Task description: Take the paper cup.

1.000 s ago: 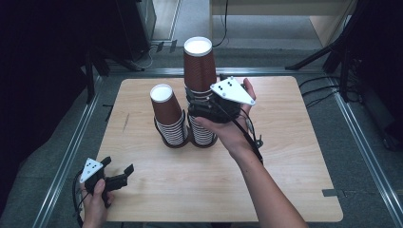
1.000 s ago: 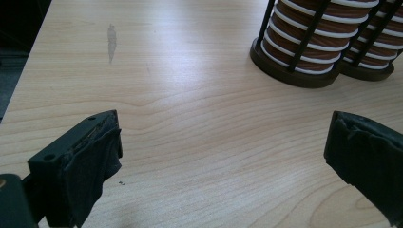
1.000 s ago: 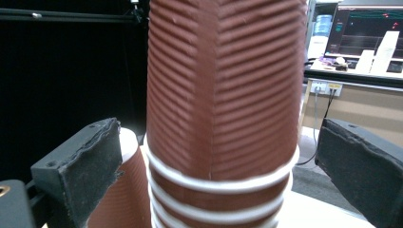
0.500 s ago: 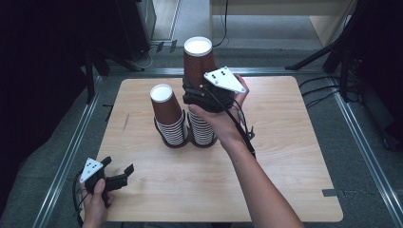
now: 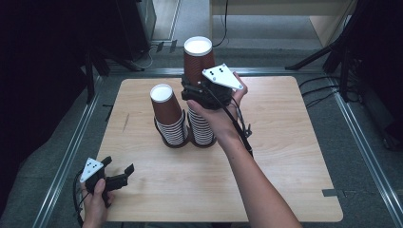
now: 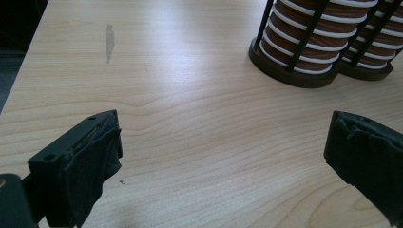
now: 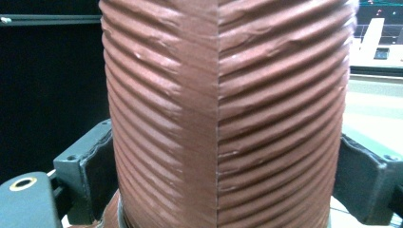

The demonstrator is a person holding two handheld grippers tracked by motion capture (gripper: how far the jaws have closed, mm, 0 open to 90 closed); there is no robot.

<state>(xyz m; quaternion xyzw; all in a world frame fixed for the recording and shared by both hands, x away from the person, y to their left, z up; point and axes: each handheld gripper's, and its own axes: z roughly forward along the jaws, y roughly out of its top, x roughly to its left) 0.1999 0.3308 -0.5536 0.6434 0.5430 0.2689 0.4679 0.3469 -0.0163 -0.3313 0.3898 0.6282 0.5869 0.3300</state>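
Pale wooden table (image 5: 285, 156). Centre frame, an outstretched forearm holds the right gripper (image 5: 199, 90), whose jaws have just been closing and now clasp the top ribbed brown paper cup (image 5: 197, 61) of the taller stack. Lower left, the left gripper (image 5: 116, 176) rests, jaws spread wide.

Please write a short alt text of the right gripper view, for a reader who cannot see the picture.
A ribbed brown paper cup stands upright, very close to the camera, between the two black jaws of the right gripper, which press on its left and right sides. The jaws have just been closing on it. Behind the cup the background is dark.
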